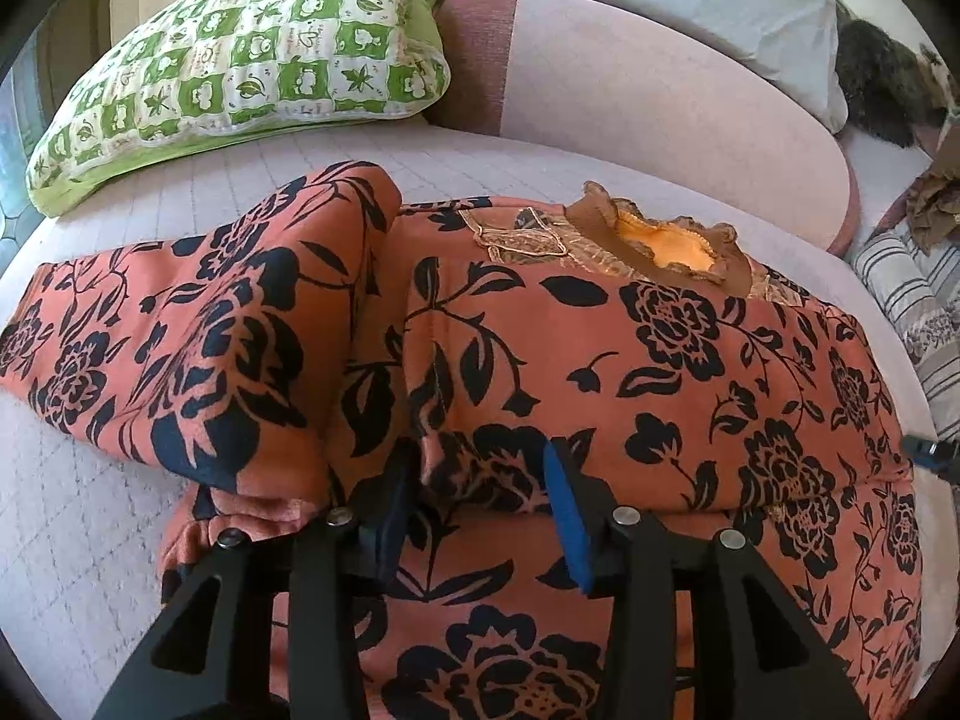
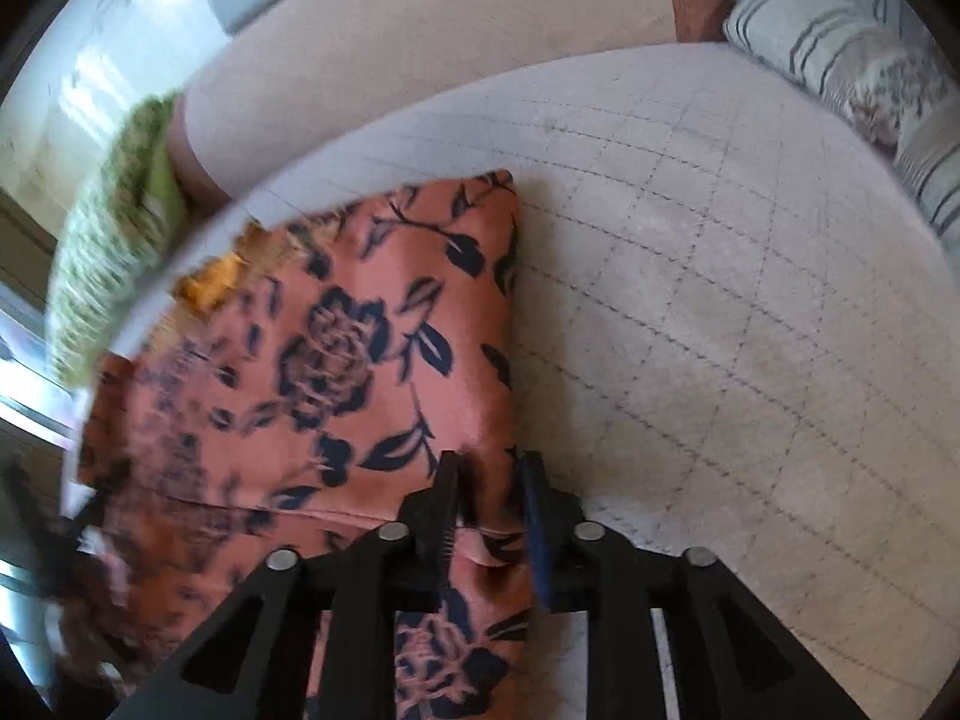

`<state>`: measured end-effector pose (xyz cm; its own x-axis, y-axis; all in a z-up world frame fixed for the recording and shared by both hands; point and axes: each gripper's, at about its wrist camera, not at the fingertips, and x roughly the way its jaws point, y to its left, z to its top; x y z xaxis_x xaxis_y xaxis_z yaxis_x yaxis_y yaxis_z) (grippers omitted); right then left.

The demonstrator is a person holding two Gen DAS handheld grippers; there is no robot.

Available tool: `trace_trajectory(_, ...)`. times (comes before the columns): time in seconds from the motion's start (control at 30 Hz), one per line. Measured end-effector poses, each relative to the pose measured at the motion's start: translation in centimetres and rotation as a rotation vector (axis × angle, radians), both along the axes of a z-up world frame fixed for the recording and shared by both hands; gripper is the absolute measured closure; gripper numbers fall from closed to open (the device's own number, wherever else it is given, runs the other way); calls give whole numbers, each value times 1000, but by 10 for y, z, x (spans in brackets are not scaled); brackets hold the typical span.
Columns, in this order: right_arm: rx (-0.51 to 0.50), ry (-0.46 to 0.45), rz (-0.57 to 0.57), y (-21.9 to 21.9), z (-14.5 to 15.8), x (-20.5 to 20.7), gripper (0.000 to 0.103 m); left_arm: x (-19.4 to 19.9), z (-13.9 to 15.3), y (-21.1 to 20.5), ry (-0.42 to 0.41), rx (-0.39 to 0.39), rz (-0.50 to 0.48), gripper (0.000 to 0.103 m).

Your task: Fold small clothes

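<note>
The left tool (image 1: 480, 480) stands part open over a raised fold of the floral top (image 1: 660, 360), its pads straddling the cloth without clearly pinching it. The right tool (image 2: 489, 498) straddles the garment's right edge, also narrow; whether it grips I cannot tell. The top lies spread on the quilted bed (image 2: 720, 330), its sleeve (image 1: 210, 312) folded inward. Risk: loose pads could drop the fold, and it would spring back.
</note>
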<state>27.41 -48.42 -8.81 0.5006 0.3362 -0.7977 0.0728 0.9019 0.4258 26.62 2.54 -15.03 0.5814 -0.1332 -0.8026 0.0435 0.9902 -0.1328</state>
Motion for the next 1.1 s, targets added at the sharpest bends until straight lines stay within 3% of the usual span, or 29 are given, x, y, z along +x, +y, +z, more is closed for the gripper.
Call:
trace_trajectory(0.03, 8, -22, -29, -2, 6, 1, 36, 0, 0, 0, -2, 2, -2, 58)
trace_trajectory(0.07, 10, -57, -63, -5, 13, 5, 25, 0, -1, -1, -5, 4, -3, 57)
trace_trajectory(0.23, 48, -90, -35, 13, 11, 48, 26, -1, -2, 1, -11, -10, -4, 56)
trace_trajectory(0.27, 16, -78, -35, 16, 4, 58, 34, 0, -2, 1, -9, -14, -4, 56)
trace_trajectory(0.3, -11, -44, -40, 17, -8, 68, 50, 0, -1, 1, -9, -15, -4, 56)
trace_trajectory(0.33, -51, -4, -75, 15, -20, 75, 86, 0, -1, 1, -9, -18, -6, 55)
trace_trajectory(0.43, 36, -7, -150, 1, -22, 68, 86, -2, 0, 3, -8, -35, -9, 53)
trace_trajectory(0.5, 58, 9, -141, 5, -16, 61, 78, -4, 4, 6, 9, -49, -15, 53)
trace_trajectory(0.53, 70, 6, -143, 8, -12, 57, 59, -7, 7, 8, 16, -64, -15, 52)
trace_trajectory(0.57, 64, -14, -150, 11, -4, 45, 25, -14, 16, 16, 16, -111, -17, 52)
trace_trajectory(0.6, 44, -58, -172, 14, 6, 25, 17, -21, 24, 24, 9, -152, -15, 50)
trace_trajectory(0.63, 30, -95, -182, 21, 11, 14, 15, -27, 31, 33, -2, -186, -12, 49)
trace_trajectory(0.7, 2, -163, -135, 37, 23, -20, 15, -48, 52, 64, -58, -271, 9, 36)
trace_trajectory(0.77, -3, -190, -97, 53, 23, -47, 15, -65, 65, 108, -118, -334, 117, 25)
trace_trajectory(0.83, 9, -193, -58, 65, 15, -75, 15, -70, 64, 159, -132, -422, 260, 24)
trace_trajectory(0.9, 13, -196, -44, 75, 6, -90, 15, -61, 45, 217, -91, -525, 425, 24)
trace_trajectory(0.97, 4, -195, -42, 88, -4, -95, 15, -46, 23, 262, -37, -597, 529, 24)
trace_trajectory(1.1, 1, -195, -8, 94, -8, -95, 15, -24, 6, 316, -32, -623, 654, 25)
